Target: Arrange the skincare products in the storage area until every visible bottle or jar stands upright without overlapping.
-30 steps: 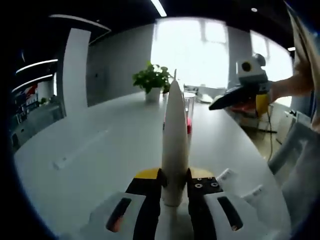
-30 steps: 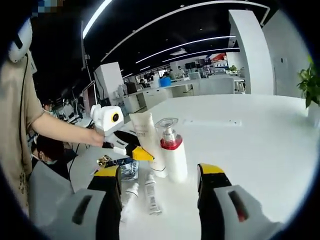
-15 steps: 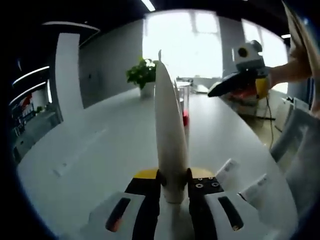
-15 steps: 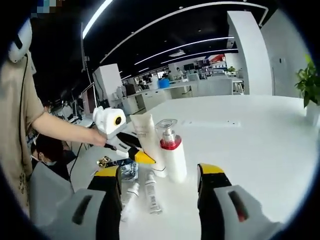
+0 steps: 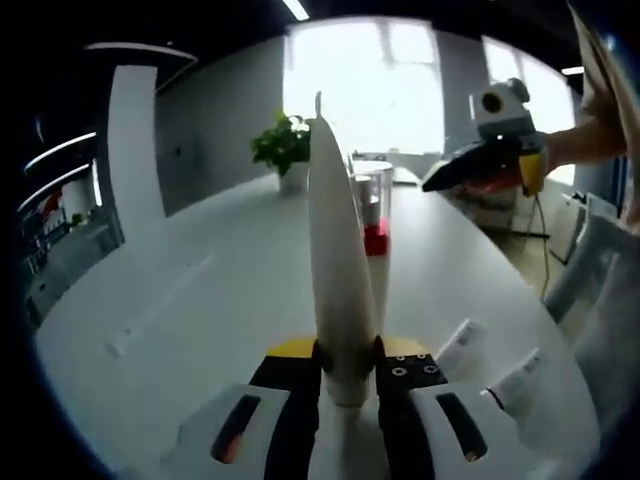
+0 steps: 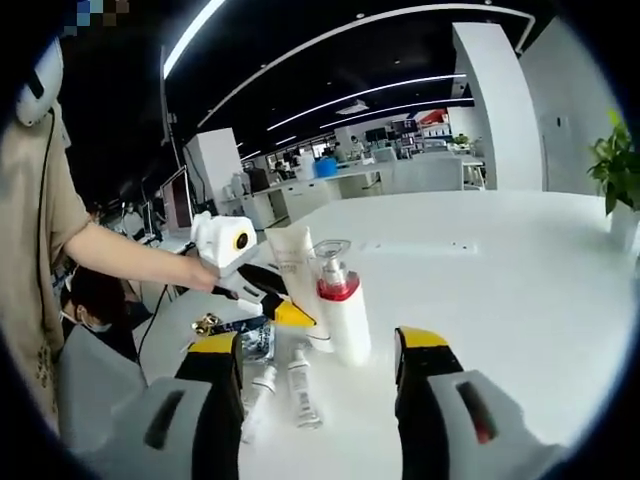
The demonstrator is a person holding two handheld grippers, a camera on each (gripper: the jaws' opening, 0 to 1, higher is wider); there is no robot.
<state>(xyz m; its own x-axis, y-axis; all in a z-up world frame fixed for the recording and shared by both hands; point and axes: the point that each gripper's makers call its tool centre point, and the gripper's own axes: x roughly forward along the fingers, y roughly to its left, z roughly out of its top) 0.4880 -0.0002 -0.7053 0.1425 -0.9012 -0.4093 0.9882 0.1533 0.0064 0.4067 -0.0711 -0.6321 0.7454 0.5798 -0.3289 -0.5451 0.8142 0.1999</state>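
Observation:
My left gripper (image 5: 346,358) is shut on the base of a white tube (image 5: 338,260), holding it upright just above the white table (image 5: 200,290). Right behind the tube stands a white pump bottle (image 5: 375,250) with a red collar and a clear cap. In the right gripper view the same tube (image 6: 293,268) and pump bottle (image 6: 340,312) stand side by side, and the left gripper (image 6: 283,310) grips the tube low down. My right gripper (image 6: 318,348) is open, in the air, with nothing between its jaws. Two small white tubes (image 6: 300,388) lie flat in front of the bottle.
A small clear jar (image 6: 258,340) and a gold item (image 6: 208,323) lie near the table's edge by the person's arm. A potted plant (image 5: 286,148) stands at the far end of the table. The right gripper (image 5: 485,165) hovers at the upper right in the left gripper view.
The left gripper has carried the white tube closer to the pump bottle, which now looms larger behind it. The right gripper has stayed open and almost still.

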